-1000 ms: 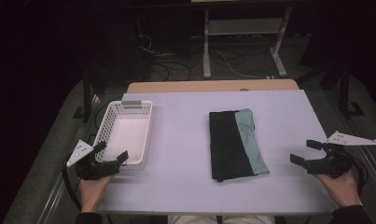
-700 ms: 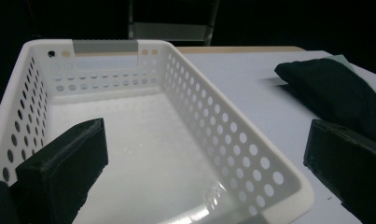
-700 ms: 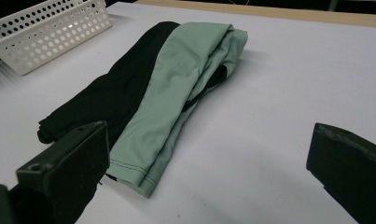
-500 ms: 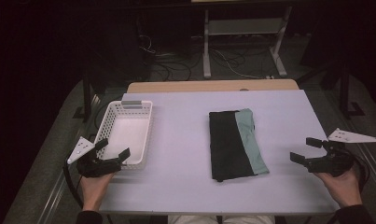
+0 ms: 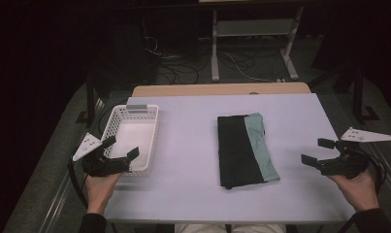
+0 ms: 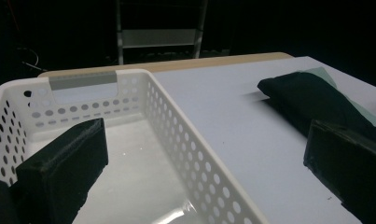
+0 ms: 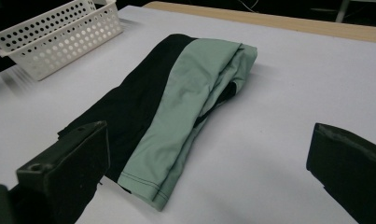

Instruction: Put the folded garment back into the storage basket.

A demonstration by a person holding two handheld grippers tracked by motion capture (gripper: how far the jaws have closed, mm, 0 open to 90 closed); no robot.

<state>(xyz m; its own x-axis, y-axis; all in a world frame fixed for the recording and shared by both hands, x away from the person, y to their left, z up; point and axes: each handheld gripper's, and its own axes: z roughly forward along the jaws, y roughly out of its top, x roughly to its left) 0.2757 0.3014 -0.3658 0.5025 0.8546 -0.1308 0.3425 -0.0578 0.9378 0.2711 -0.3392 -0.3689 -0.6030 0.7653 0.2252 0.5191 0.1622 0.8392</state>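
Looking down from the high view: a pale bench bearing a folded black-and-green garment right of centre, lying flat, and a white perforated basket at the left side, well apart from the garment. Left gripper held at the basket's near end, jaws spread wide, holding nothing. Right gripper held near the bench's right edge, jaws likewise apart and empty, pointing toward the garment but clear of it. Left gripper view: the basket close ahead, one jaw over its interior and the other outside its long wall above the bench; the garment beyond, at the right. Right gripper view: the garment lying between the two spread jaws and ahead of them, untouched, black panel alongside green panel with layered folds at the far end; the basket at upper left.
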